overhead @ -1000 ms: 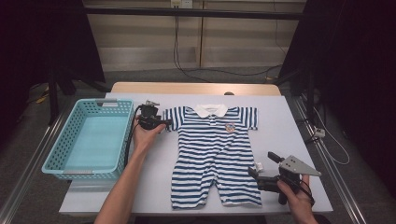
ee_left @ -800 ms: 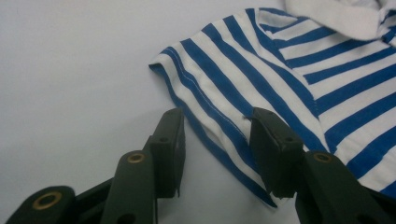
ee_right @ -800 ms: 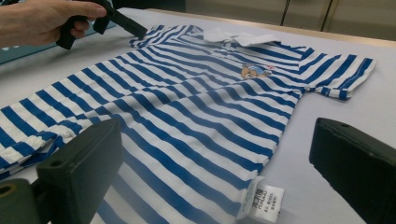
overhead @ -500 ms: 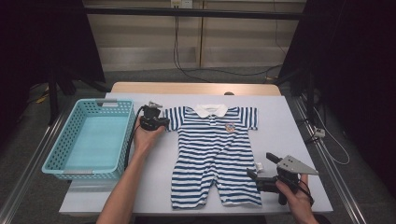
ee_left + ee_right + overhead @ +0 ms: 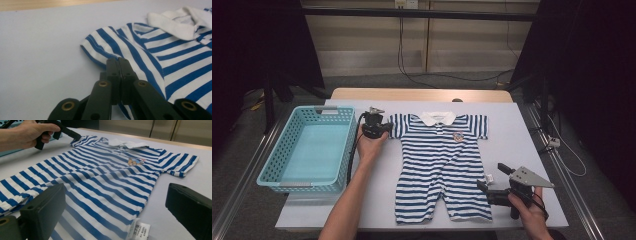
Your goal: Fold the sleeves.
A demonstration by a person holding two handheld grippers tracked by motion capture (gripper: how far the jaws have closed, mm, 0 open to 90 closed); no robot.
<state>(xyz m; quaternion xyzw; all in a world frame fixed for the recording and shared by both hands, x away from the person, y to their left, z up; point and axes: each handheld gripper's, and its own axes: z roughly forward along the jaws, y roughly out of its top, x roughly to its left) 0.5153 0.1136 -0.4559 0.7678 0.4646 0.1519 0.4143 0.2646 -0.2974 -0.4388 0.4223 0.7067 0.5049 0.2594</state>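
A blue-and-white striped baby romper [image 5: 442, 165] lies flat on the white table [image 5: 522, 135], collar at the far side, legs toward the near edge. The left gripper [image 5: 388, 128] has just been closing and its jaws now pinch the hem of the romper's left sleeve [image 5: 100, 50]. The right gripper [image 5: 484, 186] stands with jaws wide apart beside the romper's near right leg, the care label [image 5: 138, 230] between them, untouched. Left of the romper sits a turquoise basket [image 5: 272, 170], with nothing inside.

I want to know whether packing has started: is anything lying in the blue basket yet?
No, the high view shows the basket with a bare floor, while the striped romper lies flat on the table.
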